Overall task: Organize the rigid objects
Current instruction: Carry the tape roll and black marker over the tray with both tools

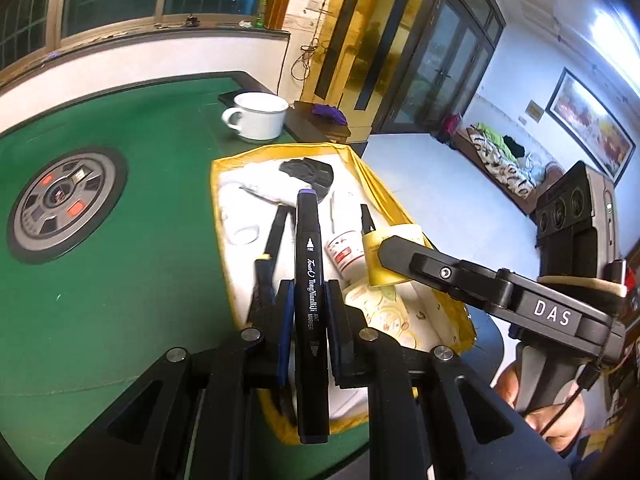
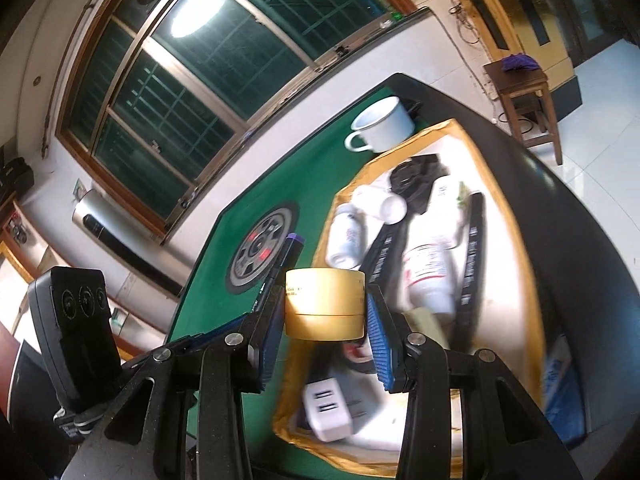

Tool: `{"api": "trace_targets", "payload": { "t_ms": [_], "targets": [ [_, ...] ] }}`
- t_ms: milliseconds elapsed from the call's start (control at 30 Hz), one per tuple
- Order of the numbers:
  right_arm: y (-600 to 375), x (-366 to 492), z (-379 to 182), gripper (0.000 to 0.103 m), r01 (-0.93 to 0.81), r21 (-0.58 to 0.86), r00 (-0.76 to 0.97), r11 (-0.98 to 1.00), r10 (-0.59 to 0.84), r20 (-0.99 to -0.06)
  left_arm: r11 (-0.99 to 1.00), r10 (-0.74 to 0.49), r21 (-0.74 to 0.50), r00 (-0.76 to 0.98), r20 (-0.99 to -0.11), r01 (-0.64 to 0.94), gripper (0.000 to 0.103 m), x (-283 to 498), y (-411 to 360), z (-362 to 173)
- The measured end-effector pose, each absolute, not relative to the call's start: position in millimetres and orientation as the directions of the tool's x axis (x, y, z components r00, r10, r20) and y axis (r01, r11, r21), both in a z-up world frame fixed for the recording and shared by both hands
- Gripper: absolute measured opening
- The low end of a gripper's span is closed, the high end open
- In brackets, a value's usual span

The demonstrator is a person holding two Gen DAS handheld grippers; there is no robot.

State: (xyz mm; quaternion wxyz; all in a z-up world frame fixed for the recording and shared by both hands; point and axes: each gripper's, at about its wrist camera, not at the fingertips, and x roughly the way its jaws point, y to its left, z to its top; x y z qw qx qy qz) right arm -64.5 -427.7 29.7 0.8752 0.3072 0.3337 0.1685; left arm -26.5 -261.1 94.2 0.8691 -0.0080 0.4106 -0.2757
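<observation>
My left gripper (image 1: 308, 300) is shut on a black art marker (image 1: 309, 280) with a purple cap, held above the near end of a yellow-rimmed, white-lined box (image 1: 218, 184). My right gripper (image 2: 324, 312) is shut on a yellow tape roll (image 2: 324, 304), held over the same box (image 2: 504, 200). In the left wrist view the right gripper (image 1: 394, 258) reaches in from the right with the roll (image 1: 384, 260) in it. The box holds white bottles (image 2: 430, 276), black markers (image 2: 472, 256), a black round part (image 2: 412, 180) and a white plug adapter (image 2: 328, 408).
The box lies on a green felt table (image 1: 120, 300) with a round grey centre console (image 1: 64, 200). A white enamel mug (image 1: 258, 116) stands beyond the box's far end. A wooden stool (image 2: 524, 92) stands past the table corner.
</observation>
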Motion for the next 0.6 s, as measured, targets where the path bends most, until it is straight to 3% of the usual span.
{"api": "trace_targets", "payload": {
  "t_ms": [600],
  "targets": [
    [-450.3, -41.6, 23.4, 0.036, 0.003, 0.514, 0.712, 0.858, 0.359, -0.603, 0.879, -0.363, -0.058, 0.584, -0.726, 0.474, 0.013, -9.0, -306.4, 66.0]
  ]
}}
